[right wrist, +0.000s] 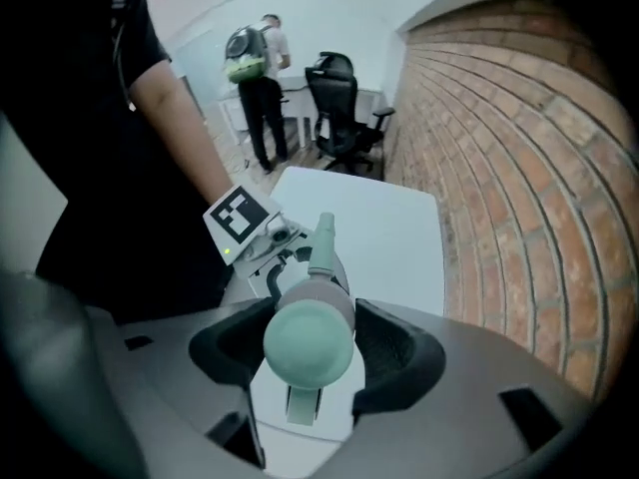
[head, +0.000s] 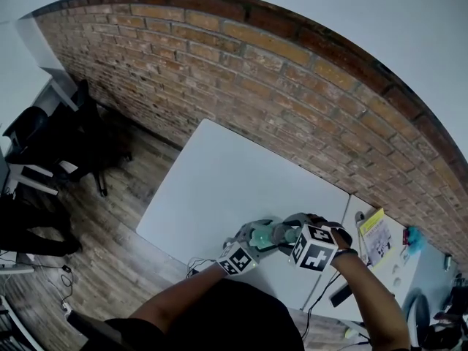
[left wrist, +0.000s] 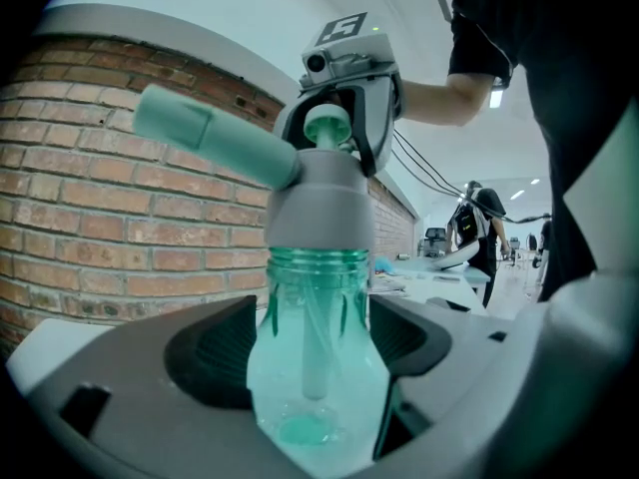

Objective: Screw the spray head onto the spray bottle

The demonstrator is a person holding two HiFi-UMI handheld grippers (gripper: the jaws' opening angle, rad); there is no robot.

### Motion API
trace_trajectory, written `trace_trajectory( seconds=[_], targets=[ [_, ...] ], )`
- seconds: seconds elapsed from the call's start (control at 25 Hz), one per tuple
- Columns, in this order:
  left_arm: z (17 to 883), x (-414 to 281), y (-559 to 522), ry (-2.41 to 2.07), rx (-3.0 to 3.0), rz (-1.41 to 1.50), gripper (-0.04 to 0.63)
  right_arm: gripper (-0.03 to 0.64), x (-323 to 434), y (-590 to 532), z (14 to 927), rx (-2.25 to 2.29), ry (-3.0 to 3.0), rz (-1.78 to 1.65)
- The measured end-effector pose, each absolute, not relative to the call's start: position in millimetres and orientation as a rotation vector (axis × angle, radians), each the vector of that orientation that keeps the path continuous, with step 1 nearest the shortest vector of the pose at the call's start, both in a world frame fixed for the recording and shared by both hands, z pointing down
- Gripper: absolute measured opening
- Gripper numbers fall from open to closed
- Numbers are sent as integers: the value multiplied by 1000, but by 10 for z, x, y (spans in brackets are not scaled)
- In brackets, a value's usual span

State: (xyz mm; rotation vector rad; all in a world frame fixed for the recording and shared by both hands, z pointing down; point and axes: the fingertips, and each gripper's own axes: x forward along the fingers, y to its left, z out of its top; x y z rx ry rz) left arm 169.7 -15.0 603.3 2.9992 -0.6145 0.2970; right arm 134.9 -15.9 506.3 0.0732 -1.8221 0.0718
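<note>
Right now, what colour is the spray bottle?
Translucent green spray bottle, clearest in the left gripper view.

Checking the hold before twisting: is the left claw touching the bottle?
Touching. The left gripper view shows the left claw with both pads pressed against the sides of the bottle.

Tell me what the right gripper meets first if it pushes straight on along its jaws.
The spray head, whose rounded teal top stands between the right gripper's jaws. Behind it in line comes the left gripper holding the spray bottle; that depth is unclear.
</note>
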Motion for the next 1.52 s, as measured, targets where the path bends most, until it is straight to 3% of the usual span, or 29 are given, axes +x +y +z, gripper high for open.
trace_trajectory(
  seconds=[0.28, 0.76, 1.28, 1.52],
  targets=[
    [6063, 1691, -149, -621, 2988, 290, 331, 250, 1359, -225, 5052, 340, -1876, 285],
    [6028, 1697, -165, -605, 2995, 283, 333, 252, 1347, -93, 4800, 52, -1872, 54],
    [5998, 1697, -188, -572, 2997, 261, 333, 255, 1407, -124, 5174, -223, -1616, -279],
    [5967, 1691, -181, -589, 2991, 251, 333, 255, 1368, -137, 5166, -25, -1757, 53]
  ],
)
